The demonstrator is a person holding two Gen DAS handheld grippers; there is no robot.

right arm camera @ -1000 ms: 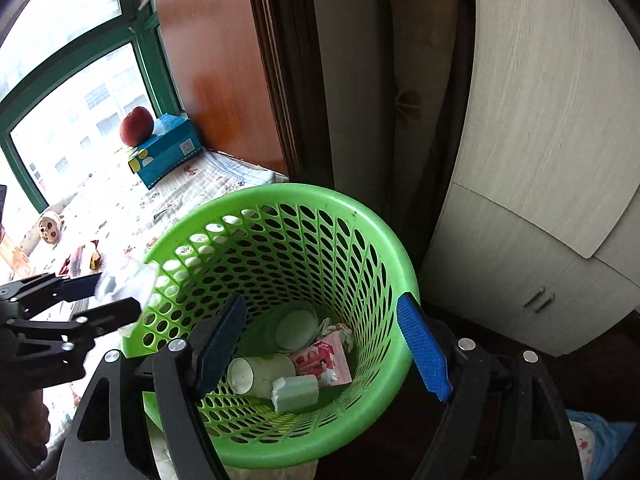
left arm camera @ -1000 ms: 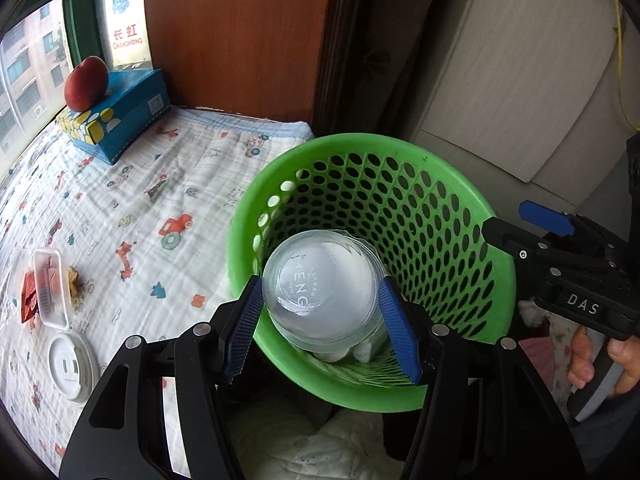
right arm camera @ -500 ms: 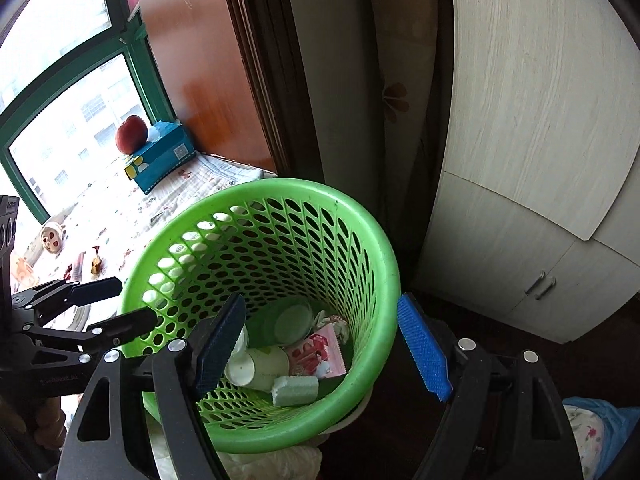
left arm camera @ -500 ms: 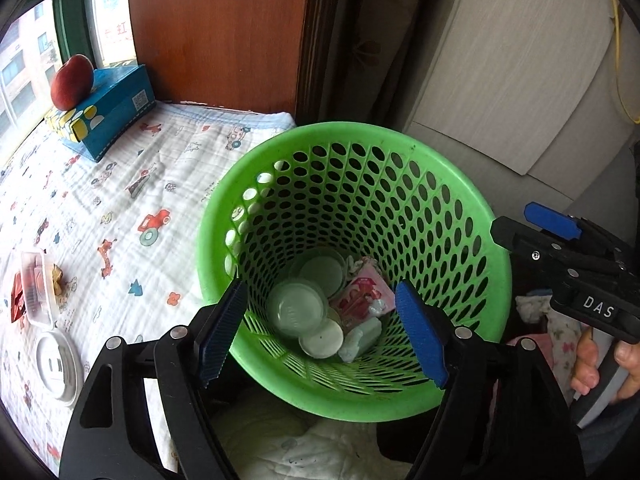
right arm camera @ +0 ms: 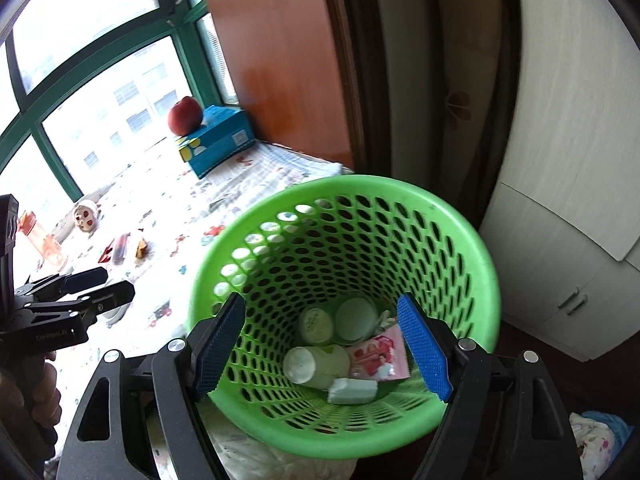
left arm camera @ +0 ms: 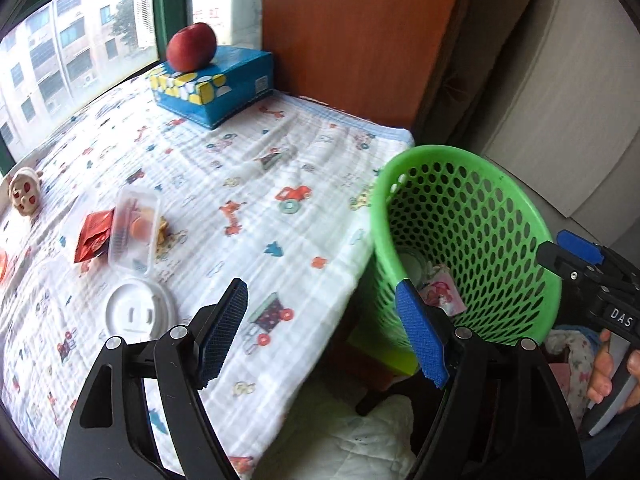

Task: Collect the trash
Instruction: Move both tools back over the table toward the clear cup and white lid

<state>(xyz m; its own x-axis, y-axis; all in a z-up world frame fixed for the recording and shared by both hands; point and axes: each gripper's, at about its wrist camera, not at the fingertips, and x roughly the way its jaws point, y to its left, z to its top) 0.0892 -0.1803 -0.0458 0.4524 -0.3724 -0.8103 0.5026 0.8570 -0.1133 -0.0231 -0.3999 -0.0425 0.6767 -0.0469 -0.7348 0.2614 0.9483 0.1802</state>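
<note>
Trash collection is partly done: cups, a pink packet [right arm camera: 379, 356] and a white block already lie in the green basket [right arm camera: 476, 248], lower centre of the right wrist view. The left gripper [left arm camera: 320, 328] hangs empty, jaws wide, over the cloth [left arm camera: 248, 152]; the right gripper [right arm camera: 322, 344] is likewise open around nothing. Left to collect, at middle left: a clear tray [left arm camera: 134, 228], long axis running up-frame, a red wrapper [left arm camera: 93, 236] and a white lid [left arm camera: 138, 314].

This is a room in a home. A soft blanket [left arm camera: 248, 184] with little cars lies by a big window [right arm camera: 100, 92]. A wardrobe [right arm camera: 568, 160] stands close by.
</note>
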